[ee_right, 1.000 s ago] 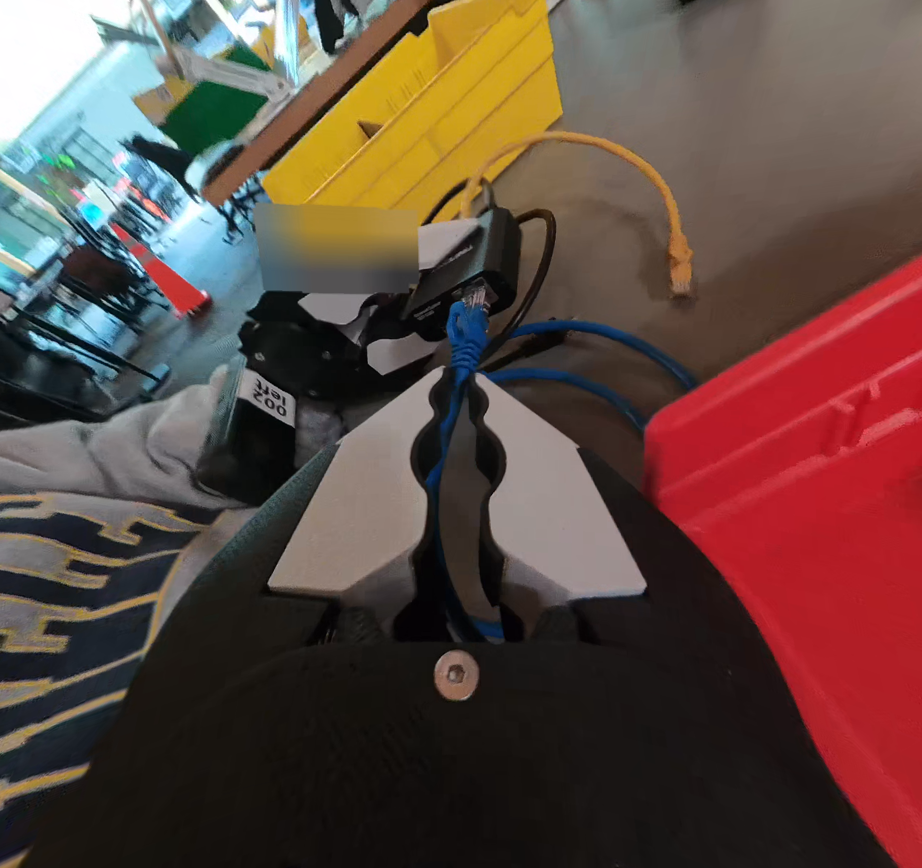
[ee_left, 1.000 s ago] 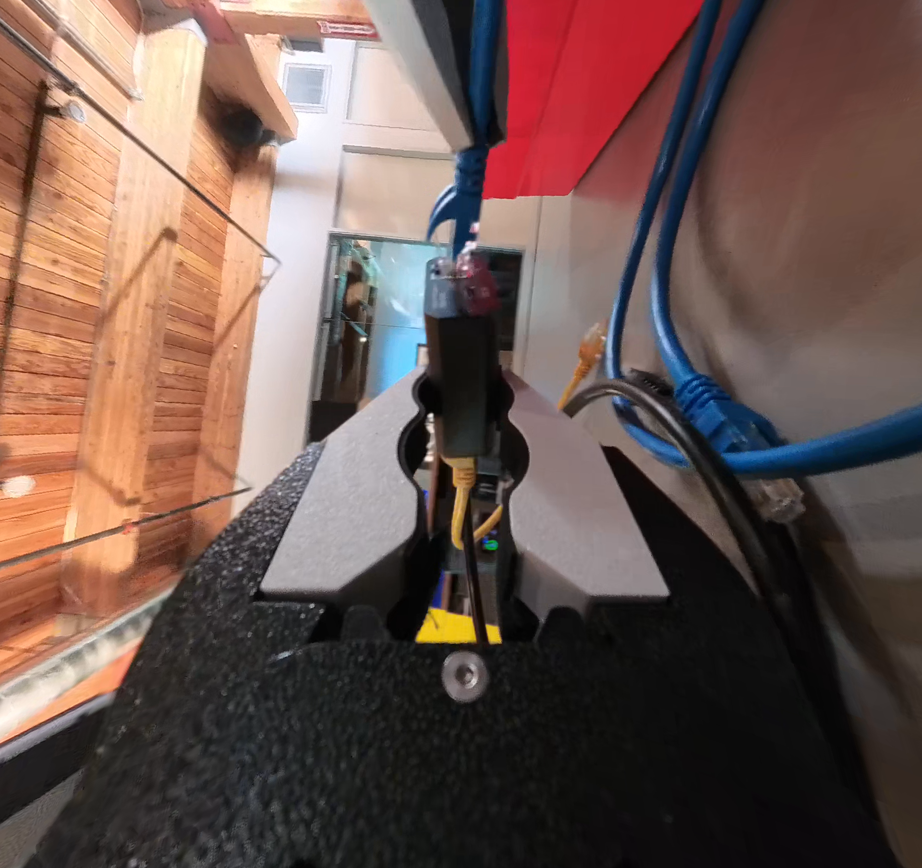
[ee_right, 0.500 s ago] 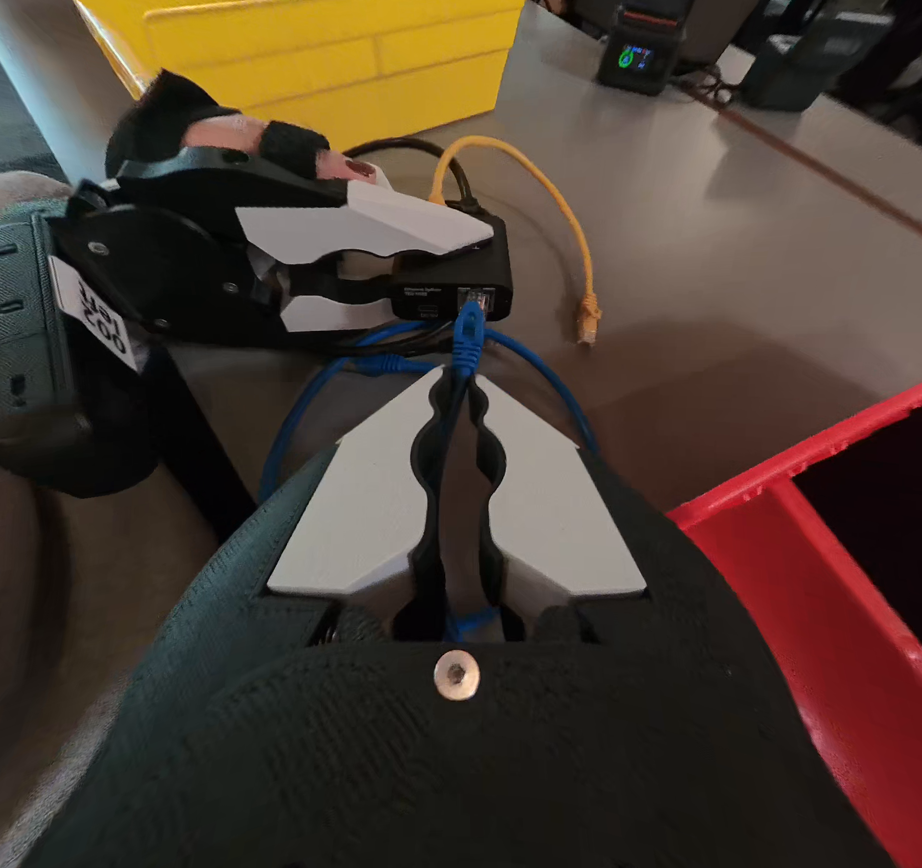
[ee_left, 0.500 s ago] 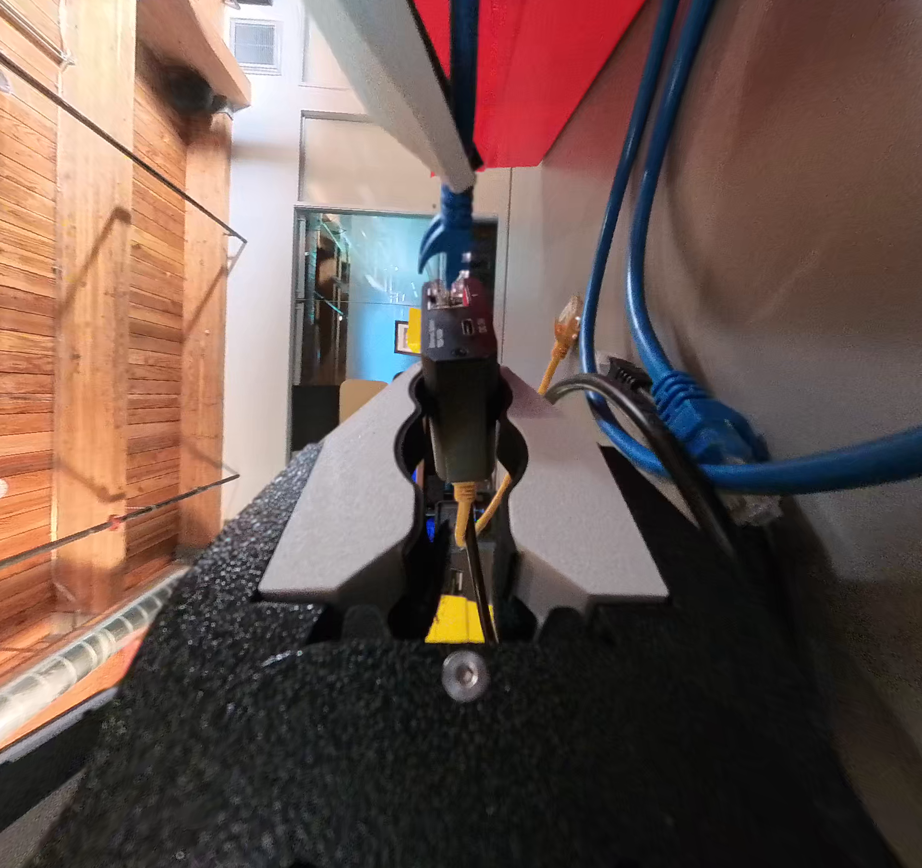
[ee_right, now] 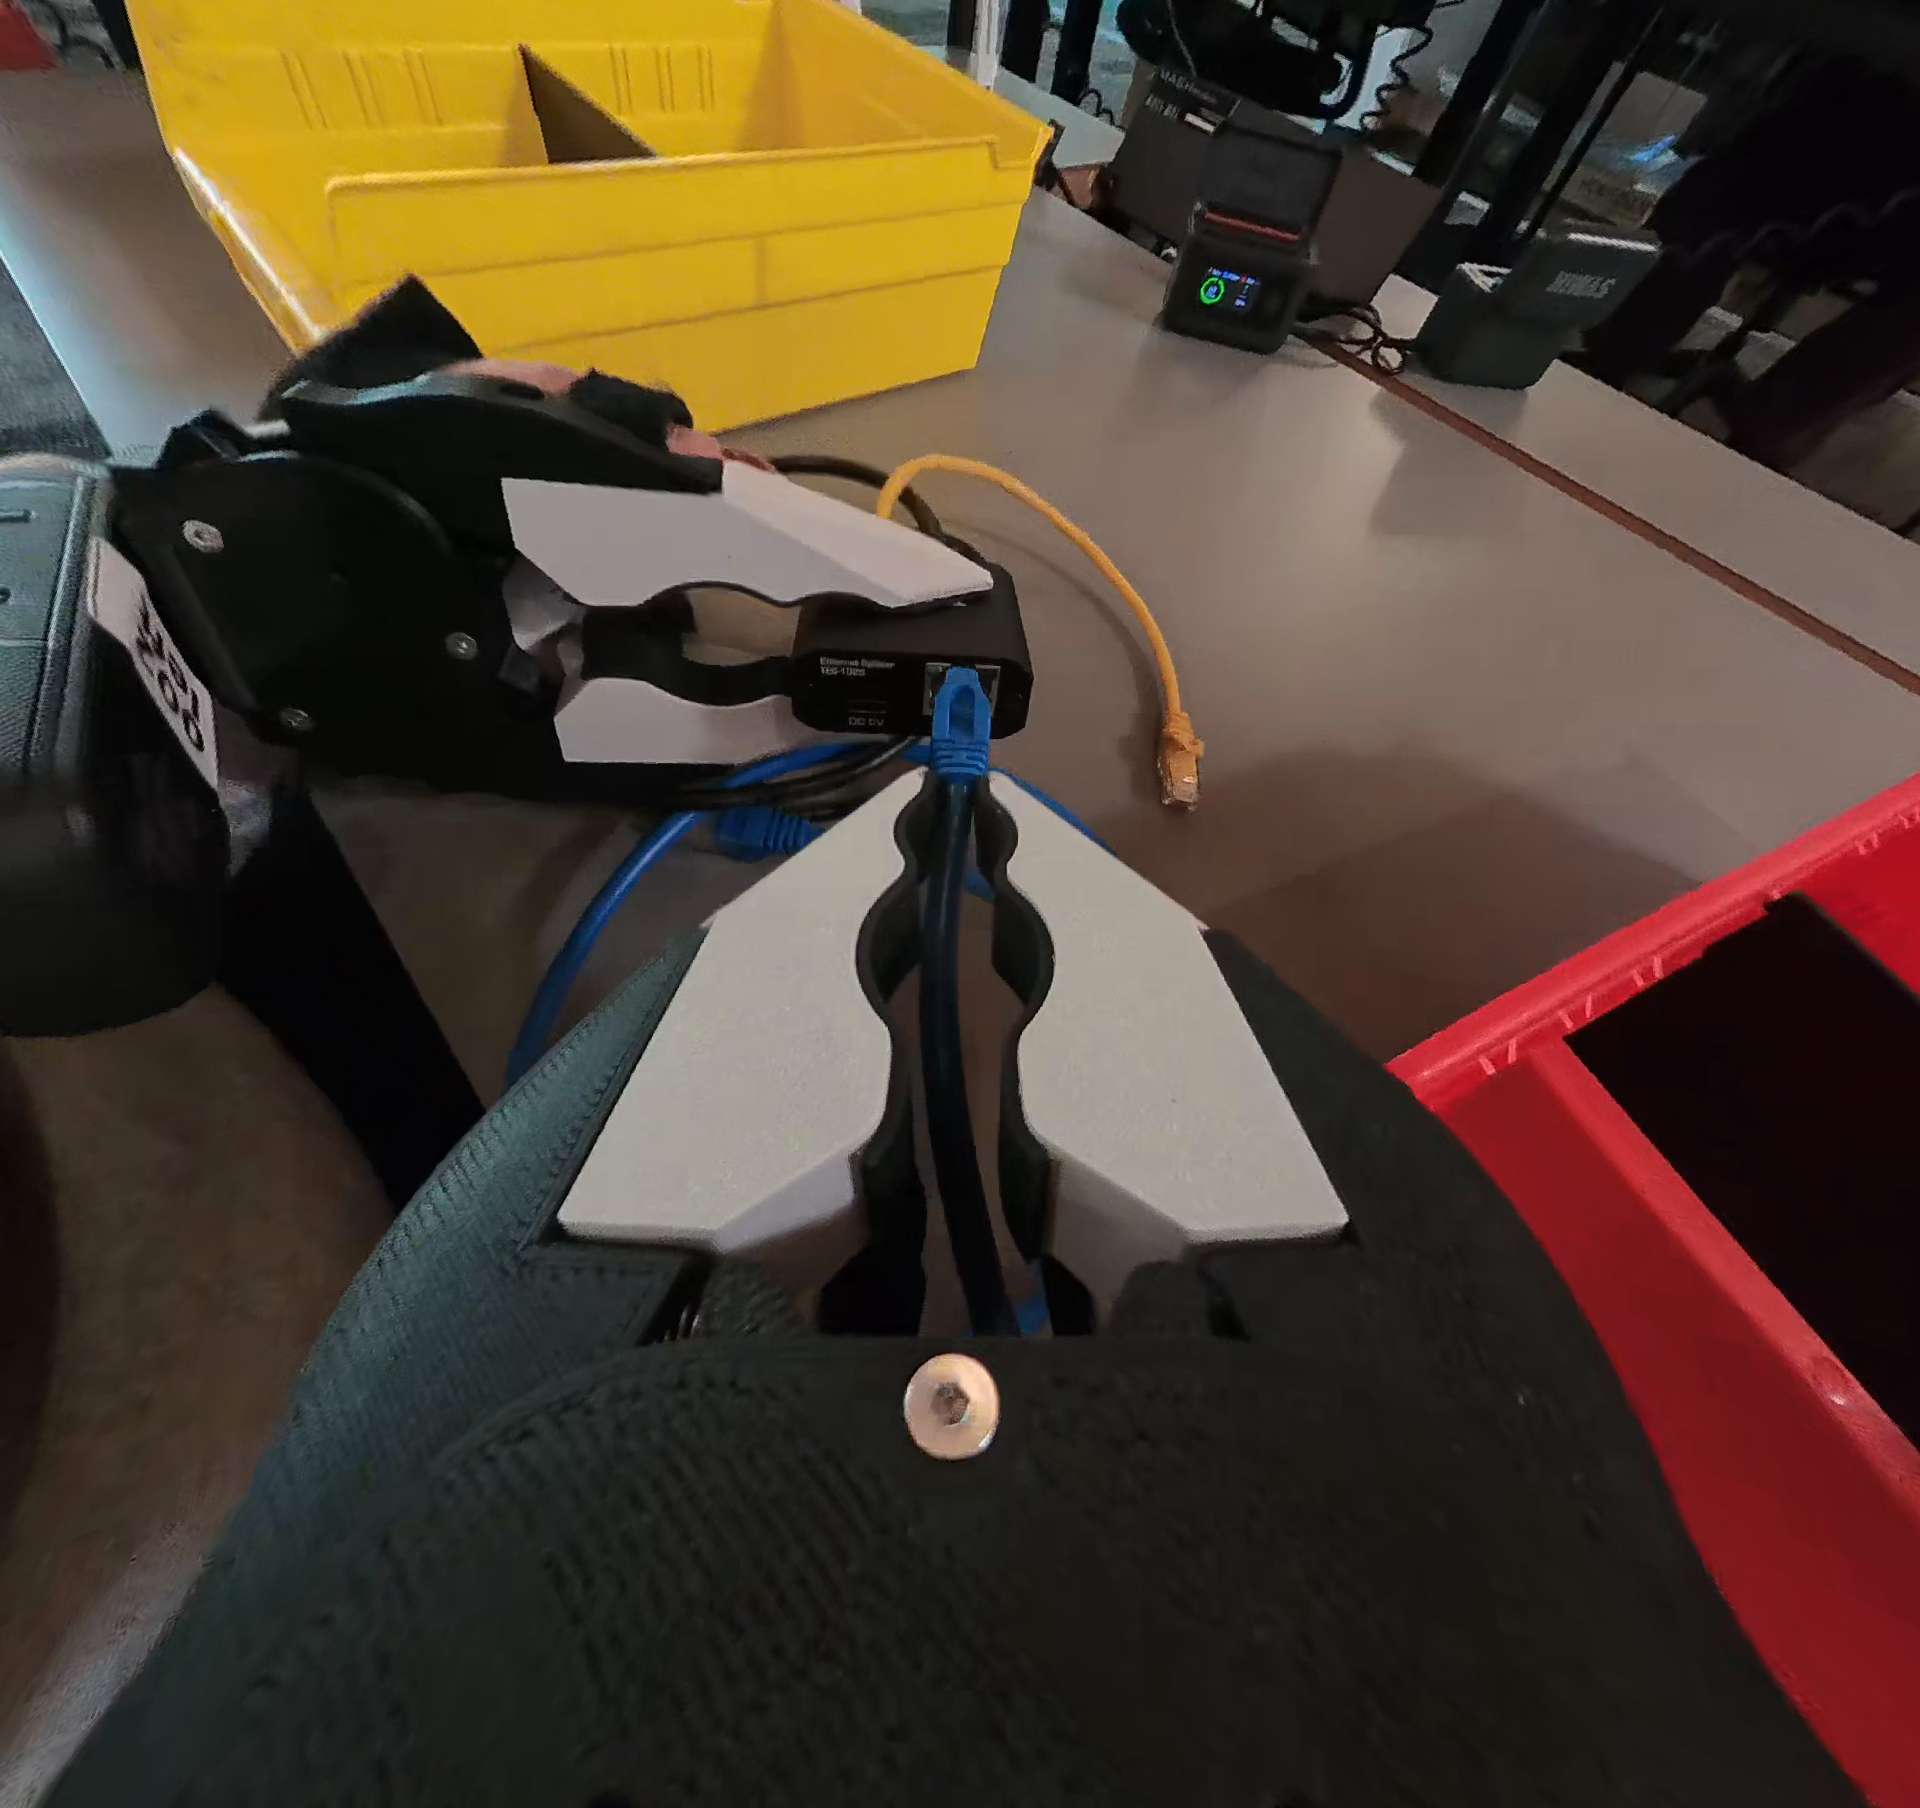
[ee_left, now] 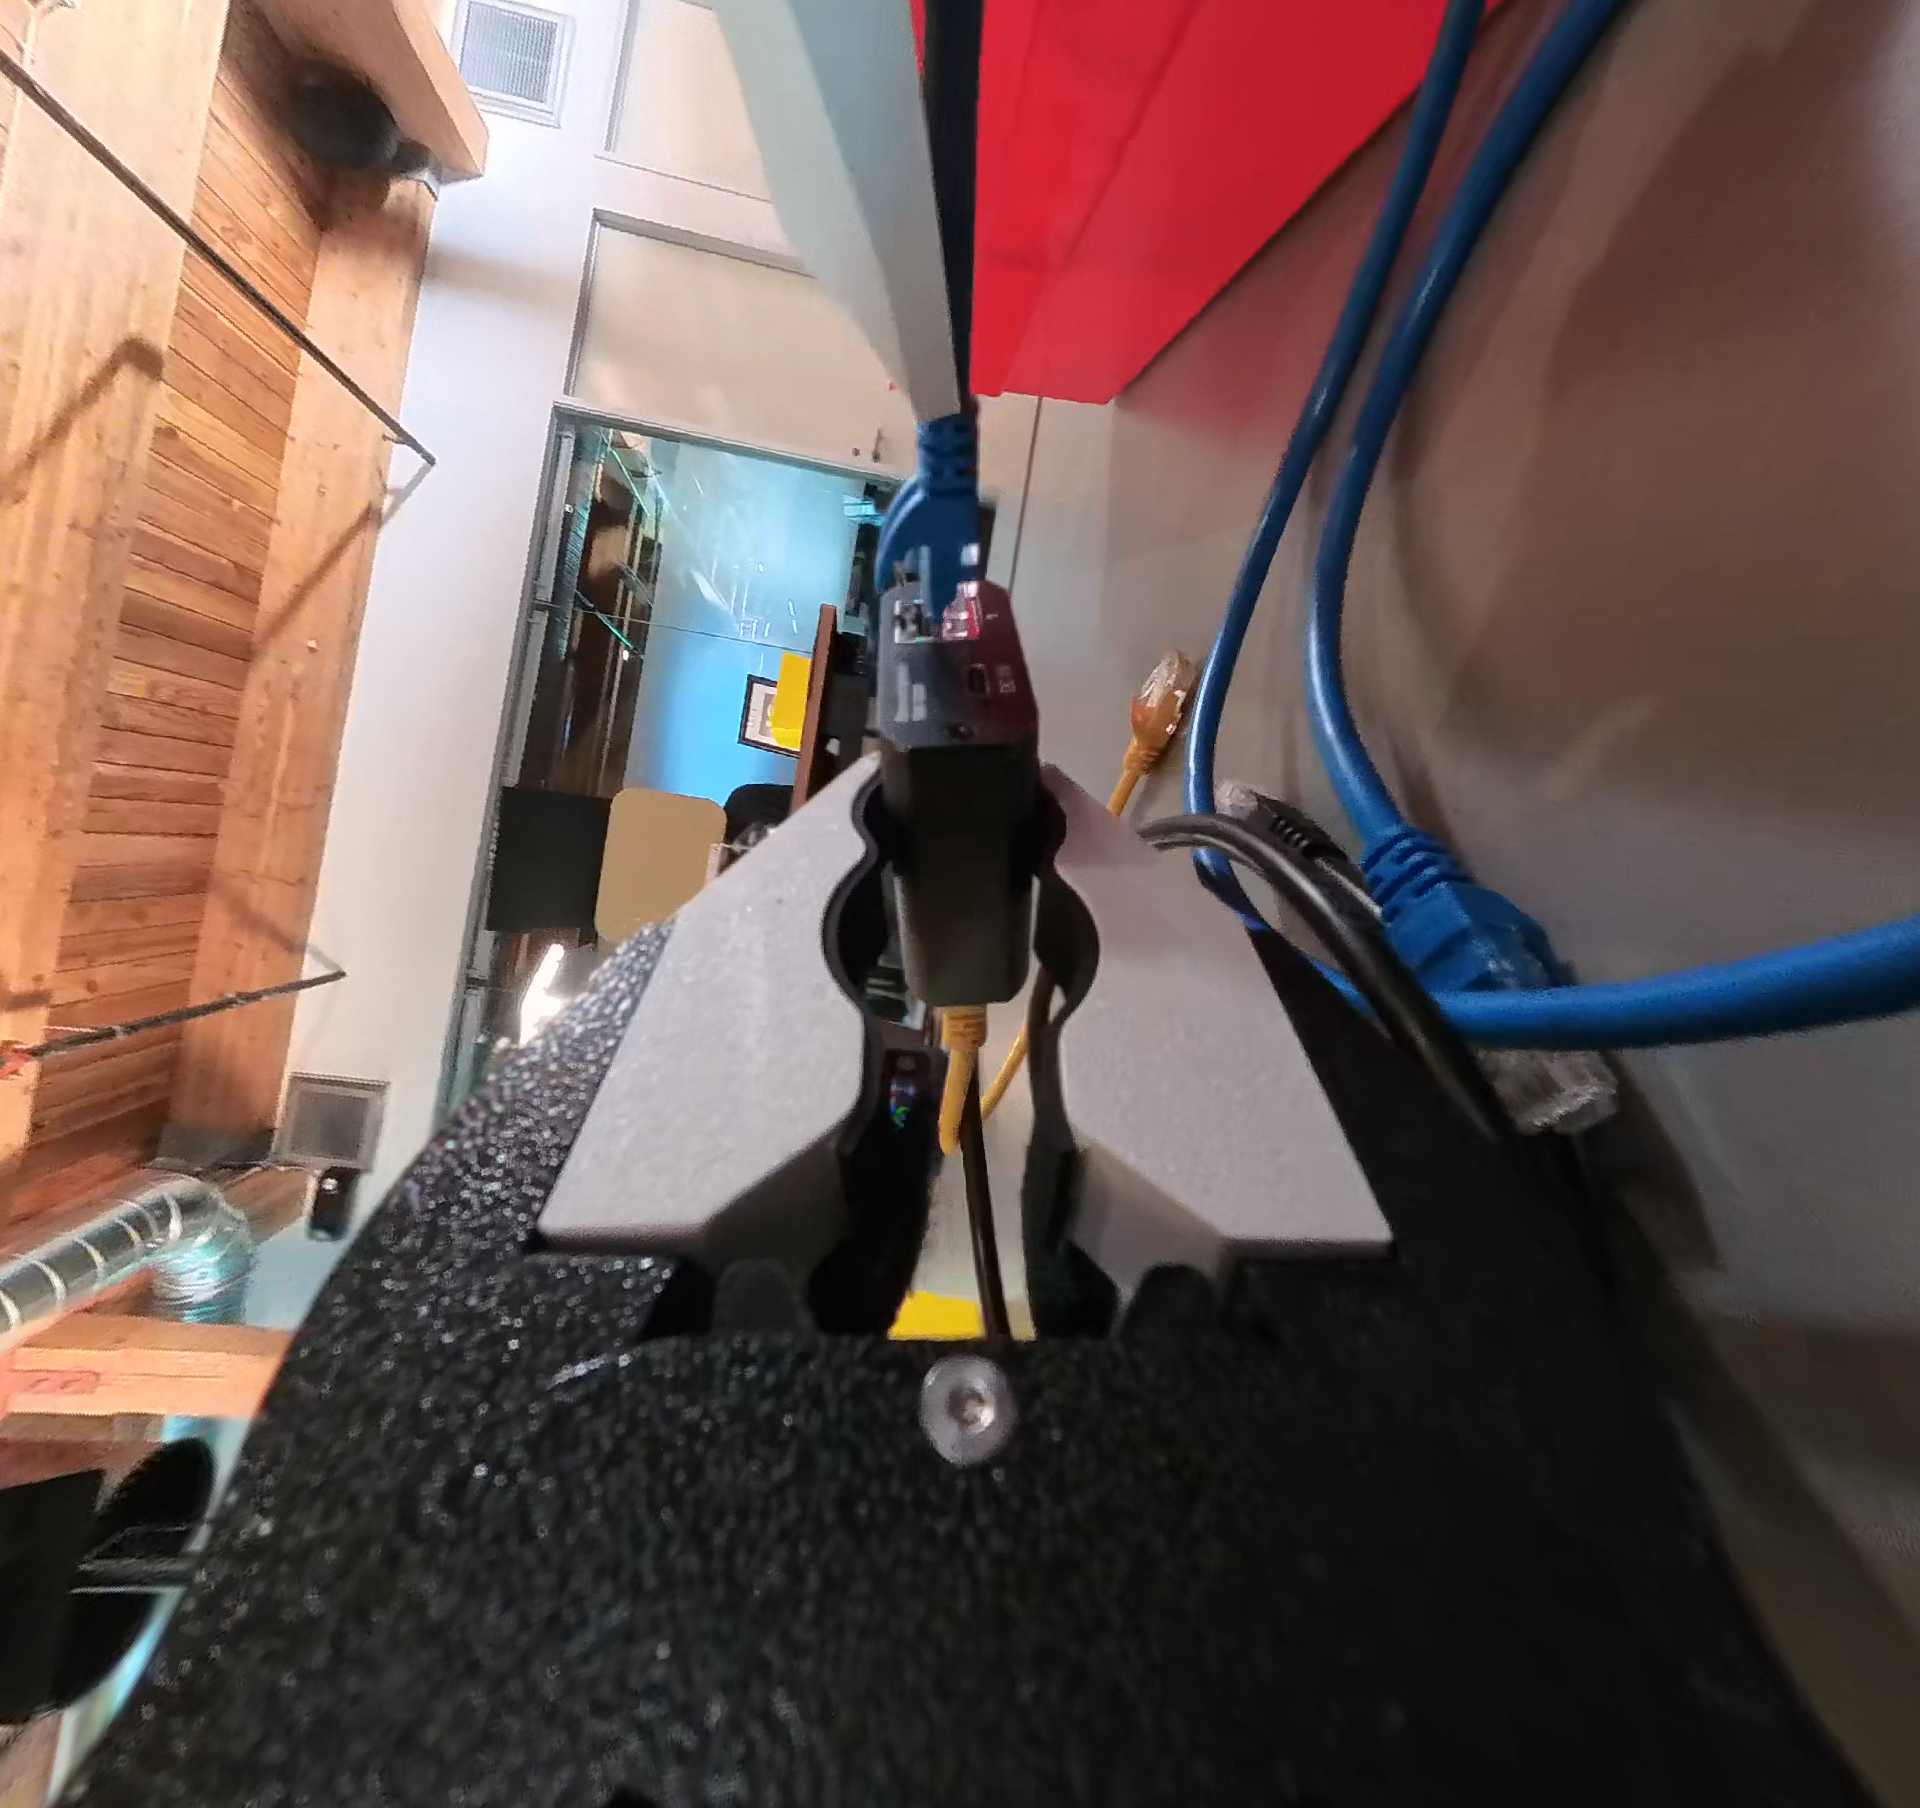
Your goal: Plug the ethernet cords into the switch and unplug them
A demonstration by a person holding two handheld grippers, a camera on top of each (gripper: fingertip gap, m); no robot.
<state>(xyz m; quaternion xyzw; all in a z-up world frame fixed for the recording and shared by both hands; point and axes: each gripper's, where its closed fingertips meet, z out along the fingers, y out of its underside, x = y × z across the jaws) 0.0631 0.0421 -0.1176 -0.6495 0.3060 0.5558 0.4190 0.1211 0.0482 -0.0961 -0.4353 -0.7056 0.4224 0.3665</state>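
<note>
My left gripper (ee_left: pixel 961 802) is shut on the small black switch (ee_left: pixel 961 802), which lies on the grey table; both also show in the right wrist view, the left gripper (ee_right: pixel 873 646) and the switch (ee_right: pixel 909 672). My right gripper (ee_right: pixel 951 787) is shut on a blue ethernet cord (ee_right: pixel 951 979). Its blue plug (ee_right: pixel 956 719) sits in a front port of the switch, and shows in the left wrist view (ee_left: pixel 935 522). A yellow cord (ee_right: pixel 1101 574) runs from the switch's back, with its free plug (ee_right: pixel 1179 771) on the table. A second blue plug (ee_left: pixel 1455 937) lies loose beside the left gripper.
A yellow bin (ee_right: pixel 582 200) stands behind the left gripper. A red bin (ee_right: pixel 1714 1239) stands at the right. A black cable (ee_left: pixel 1340 927) runs along the table. Small black devices (ee_right: pixel 1242 288) sit at the table's far side. Blue cord loops (ee_right: pixel 582 937) lie under the grippers. Left tips to right tips: about 7 cm.
My right gripper has moved the blue plug forward to the switch, and it now sits in the port. The right view swung level. My left gripper has kept its hold on the switch.
</note>
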